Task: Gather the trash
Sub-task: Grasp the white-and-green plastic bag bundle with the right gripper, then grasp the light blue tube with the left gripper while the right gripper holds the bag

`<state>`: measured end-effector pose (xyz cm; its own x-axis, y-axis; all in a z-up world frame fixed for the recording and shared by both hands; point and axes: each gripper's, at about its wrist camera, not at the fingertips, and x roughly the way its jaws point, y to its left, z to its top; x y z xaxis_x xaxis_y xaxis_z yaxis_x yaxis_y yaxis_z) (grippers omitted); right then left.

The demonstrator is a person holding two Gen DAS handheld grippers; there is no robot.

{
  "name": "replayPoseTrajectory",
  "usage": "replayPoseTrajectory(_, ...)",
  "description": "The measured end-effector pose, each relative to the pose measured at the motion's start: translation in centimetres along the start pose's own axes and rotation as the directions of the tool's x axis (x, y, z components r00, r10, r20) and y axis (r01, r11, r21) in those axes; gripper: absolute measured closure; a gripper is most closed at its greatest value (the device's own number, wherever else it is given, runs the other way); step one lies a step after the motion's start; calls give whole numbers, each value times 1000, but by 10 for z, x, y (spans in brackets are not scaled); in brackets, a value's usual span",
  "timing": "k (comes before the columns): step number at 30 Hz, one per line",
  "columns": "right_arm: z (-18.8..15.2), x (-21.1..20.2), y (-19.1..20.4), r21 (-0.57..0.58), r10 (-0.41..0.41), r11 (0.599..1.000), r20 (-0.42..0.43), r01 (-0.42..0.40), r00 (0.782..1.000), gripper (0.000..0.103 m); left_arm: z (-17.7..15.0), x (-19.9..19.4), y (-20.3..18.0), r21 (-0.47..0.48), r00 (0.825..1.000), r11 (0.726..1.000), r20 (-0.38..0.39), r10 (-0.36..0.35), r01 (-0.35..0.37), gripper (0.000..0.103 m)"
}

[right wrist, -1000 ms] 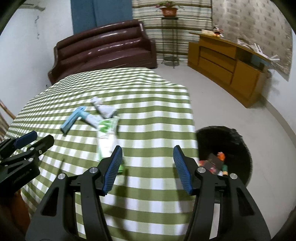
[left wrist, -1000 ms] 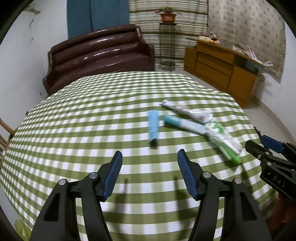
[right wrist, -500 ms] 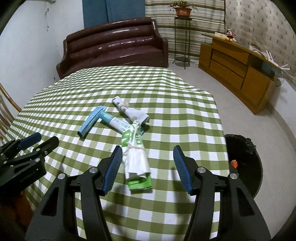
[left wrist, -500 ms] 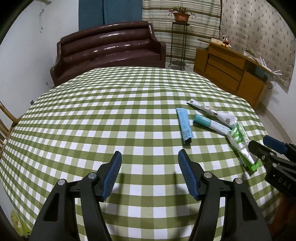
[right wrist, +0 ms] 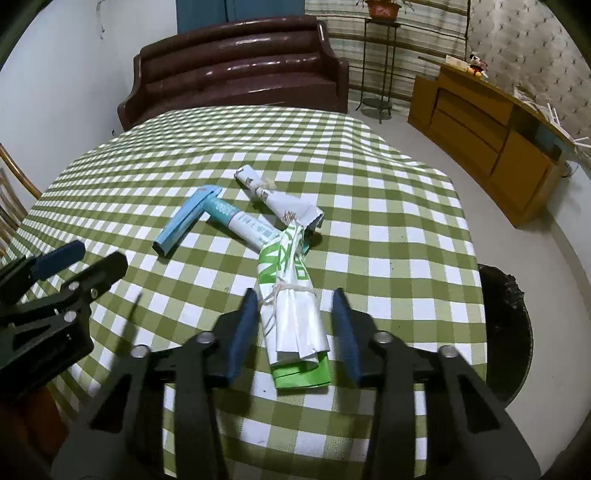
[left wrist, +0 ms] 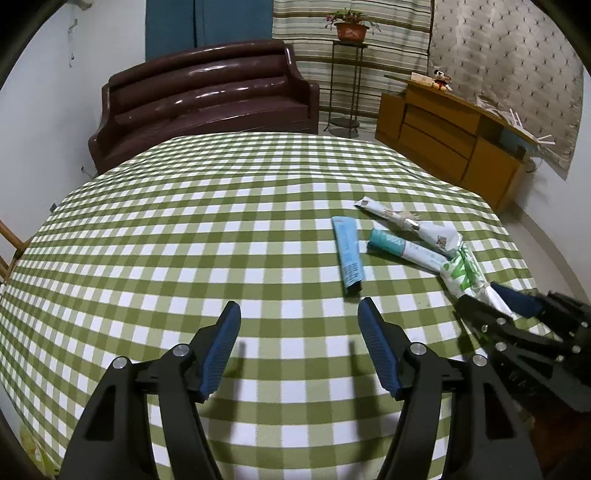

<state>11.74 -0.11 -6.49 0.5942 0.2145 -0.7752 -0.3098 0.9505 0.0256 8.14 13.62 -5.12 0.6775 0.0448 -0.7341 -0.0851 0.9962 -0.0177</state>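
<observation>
Item: tied white-and-green bundle [right wrist: 291, 314], near the desk's [left wrist: 184, 229] right edge; my right gripper [right wrist: 295, 325] has just been closing its fingers around it, pads not yet pressing, where earlier they stood wider. Left gripper [left wrist: 295, 347]: fingers released, empty, blue tube [left wrist: 349, 260] now just ahead.

What I count on my table

I see four pieces of trash: one flat blue packet [right wrist: 186, 221], one teal and white tube [right wrist: 243, 225], one rolled paper wrapper [right wrist: 275, 197] and one green and white tied bundle [right wrist: 295, 306]. I see two grippers, one sofa [right wrist: 236, 70], one wooden cabinet [right wrist: 487, 136], one potted plant [left wrist: 351, 27] and one black bin [right wrist: 506, 325].
</observation>
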Motion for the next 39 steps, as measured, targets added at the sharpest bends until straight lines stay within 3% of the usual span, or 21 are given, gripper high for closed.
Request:
replayPoseTrajectory(15, 5, -14, -40, 78, -28, 997, 50, 24, 998, 74, 16, 20, -20, 35, 1000, 999, -15, -20, 21, 39)
replayPoseTrajectory(25, 22, 2, -59, 109, -46, 993, 41, 41, 998, 74, 33, 53, -10, 18, 993, 999, -110, -41, 43, 39)
replayPoseTrajectory(32, 27, 6, -63, 115, -39, 993, 39, 34, 998, 74, 38, 60, -13, 65, 992, 997, -116, -41, 49, 57)
replayPoseTrajectory(37, 30, 9, -64, 119, -37, 992, 35, 33, 999, 74, 37, 58, -17, 99, 994, 994, -102, -38, 48, 80)
replayPoseTrajectory(39, 30, 10, -64, 121, -37, 992, 34, 33, 999, 74, 37, 57, -21, 115, 995, 992, -97, -37, 48, 85)
